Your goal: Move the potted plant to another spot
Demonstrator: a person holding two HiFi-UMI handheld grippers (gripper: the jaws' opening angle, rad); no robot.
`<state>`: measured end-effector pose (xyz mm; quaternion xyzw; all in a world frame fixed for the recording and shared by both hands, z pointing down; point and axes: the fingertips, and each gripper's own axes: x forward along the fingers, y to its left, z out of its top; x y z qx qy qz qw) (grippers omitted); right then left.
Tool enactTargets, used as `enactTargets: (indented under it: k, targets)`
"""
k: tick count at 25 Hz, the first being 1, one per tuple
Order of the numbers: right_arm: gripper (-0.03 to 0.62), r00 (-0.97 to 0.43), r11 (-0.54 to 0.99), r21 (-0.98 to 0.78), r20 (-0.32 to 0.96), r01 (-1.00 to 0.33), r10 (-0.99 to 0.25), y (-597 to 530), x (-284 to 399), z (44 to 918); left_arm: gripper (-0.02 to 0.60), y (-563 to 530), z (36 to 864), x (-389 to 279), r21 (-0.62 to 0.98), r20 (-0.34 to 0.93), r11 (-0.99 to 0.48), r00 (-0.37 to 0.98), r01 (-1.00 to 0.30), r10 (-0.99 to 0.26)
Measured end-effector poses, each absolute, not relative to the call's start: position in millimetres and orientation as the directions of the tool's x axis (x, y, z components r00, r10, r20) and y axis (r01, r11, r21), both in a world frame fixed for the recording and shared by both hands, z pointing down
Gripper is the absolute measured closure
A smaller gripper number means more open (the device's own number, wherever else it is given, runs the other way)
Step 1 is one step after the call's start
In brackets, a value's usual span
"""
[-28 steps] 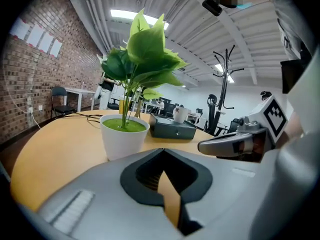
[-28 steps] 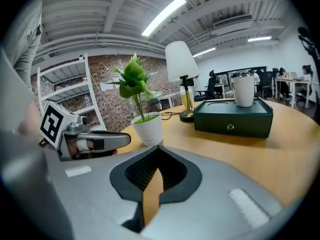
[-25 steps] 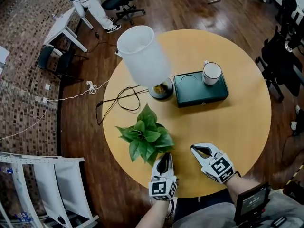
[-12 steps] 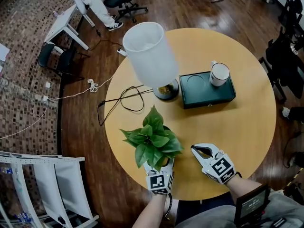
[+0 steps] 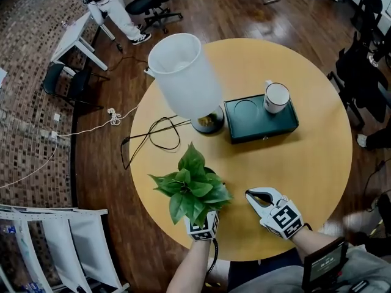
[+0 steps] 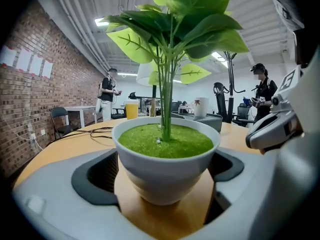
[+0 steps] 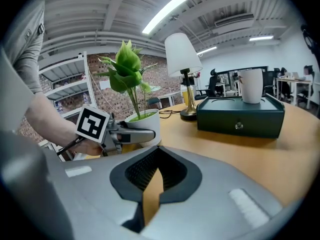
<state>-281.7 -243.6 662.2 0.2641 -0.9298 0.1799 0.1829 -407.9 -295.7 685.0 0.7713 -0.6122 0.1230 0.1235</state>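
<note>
The potted plant (image 5: pixel 192 185), green leaves in a white pot (image 6: pixel 167 174), stands near the front left of the round wooden table (image 5: pixel 305 163). My left gripper (image 5: pixel 205 215) reaches under the leaves from the near side. Its jaws have just been opening and now stand wide on either side of the pot, which sits between them with a small gap to each pad. My right gripper (image 5: pixel 252 195) rests to the right of the plant, shut and empty. In the right gripper view the pot (image 7: pixel 145 121) and the left gripper (image 7: pixel 125 134) show at the left.
A white-shaded lamp (image 5: pixel 183 72) stands behind the plant, its black cable (image 5: pixel 156 133) looping off the left edge. A dark green box (image 5: pixel 259 121) with a white mug (image 5: pixel 275 95) sits at the middle right. Chairs and a person (image 5: pixel 113 5) stand around the table.
The left gripper has gone from shut beside the plant to open, sliding forward under the leaves so that the pot is now between its jaws. The right gripper has stayed put.
</note>
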Motion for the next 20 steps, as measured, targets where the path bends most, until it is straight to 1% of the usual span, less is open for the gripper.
enactTargets:
  k: [3, 6, 20]
  targets:
    - [0.594, -0.789, 0.791, -0.236, 0.437, -0.565, -0.433, -243, -276, 663, 0.033, -301, 685, -406, 0.032, 0.334, -0.231, 0.228, -0.972, -0.914]
    - [0.594, -0.783, 0.785, -0.235, 0.439, -0.573, -0.44, -243, -270, 665, 0.051, -303, 685, -404, 0.034, 0.325, -0.235, 0.234, -0.971, -0.916]
    - [0.594, -0.769, 0.782, -0.21, 0.445, -0.587, -0.458, -239, -259, 660, 0.063, -296, 678, -402, 0.043, 0.306, -0.237, 0.239, -0.971, -0.922]
